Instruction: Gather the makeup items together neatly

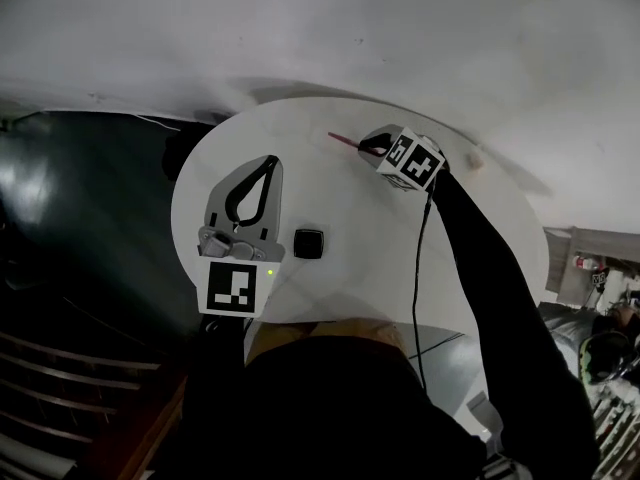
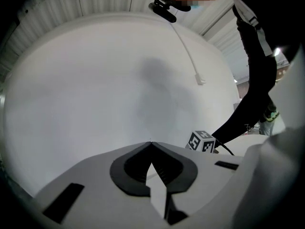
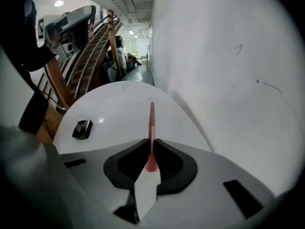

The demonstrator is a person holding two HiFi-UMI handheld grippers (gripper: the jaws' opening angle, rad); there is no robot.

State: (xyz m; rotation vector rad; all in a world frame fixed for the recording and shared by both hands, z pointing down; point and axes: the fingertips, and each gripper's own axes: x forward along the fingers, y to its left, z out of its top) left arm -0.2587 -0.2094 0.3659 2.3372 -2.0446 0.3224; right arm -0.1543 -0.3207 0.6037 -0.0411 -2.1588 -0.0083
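Observation:
A slim pink-red makeup pencil (image 1: 342, 139) is held over the far side of the round white table (image 1: 330, 193). My right gripper (image 1: 368, 146) is shut on its near end. In the right gripper view the pencil (image 3: 152, 120) sticks straight out past the right gripper (image 3: 152, 141), lifted above the table (image 3: 124, 104). A small black square compact (image 1: 309, 243) lies near the table's middle, also visible as the compact (image 3: 83, 129) at left. My left gripper (image 1: 270, 160) hovers left of the compact, shut and holding nothing. In its own view the left gripper (image 2: 151, 142) faces the white wall.
A small pale object (image 1: 476, 158) lies at the table's far right edge. A white wall stands close behind the table. Dark floor (image 1: 90, 198) lies to the left, and a wooden stair rail (image 3: 95, 56) runs beyond the table. A white cable (image 2: 190, 56) hangs on the wall.

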